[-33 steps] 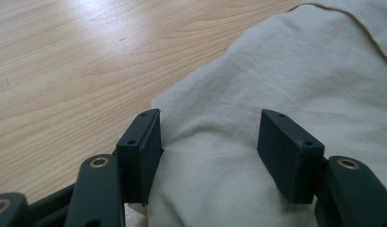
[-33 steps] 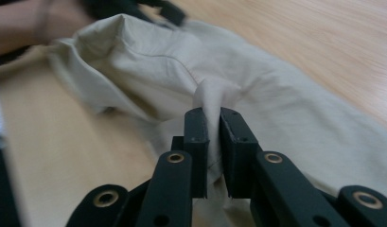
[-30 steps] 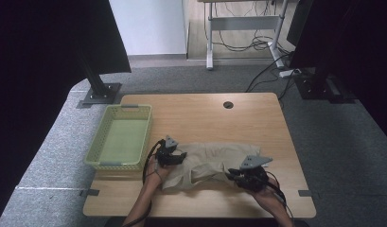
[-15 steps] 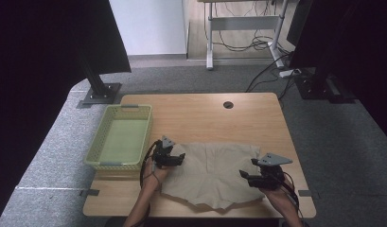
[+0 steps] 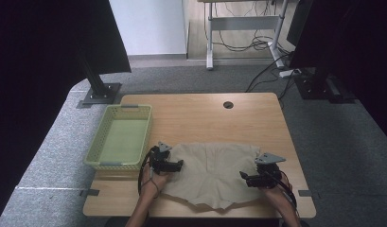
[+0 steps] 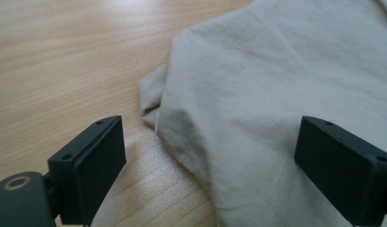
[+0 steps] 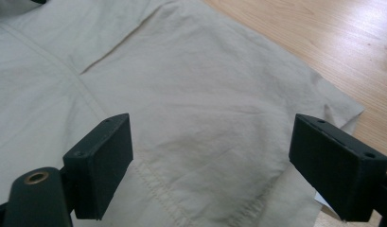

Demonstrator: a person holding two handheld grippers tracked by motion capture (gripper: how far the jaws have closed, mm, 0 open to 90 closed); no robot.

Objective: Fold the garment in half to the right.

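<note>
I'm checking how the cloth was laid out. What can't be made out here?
- Beige shorts: the near hem in the right gripper view is cut off by the bottom edge and the jaws.
- Shorts' waistband: the high view is too small to show it.
- Green basket: the near wall hides part of its floor in the high view.

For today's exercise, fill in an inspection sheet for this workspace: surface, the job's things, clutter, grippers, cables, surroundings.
Surface: wooden table, round cable hole at its far edge.
Job's things: beige shorts spread flat near the front edge.
Clutter: pale green basket at the left, nothing inside.
Grippers: left gripper and right gripper, jaws just opened, wide apart over the shorts' two sides, nothing pinched.
Cables: black cables trail from each gripper.
Surroundings: grey carpet, dark screens, desk legs behind.
</note>
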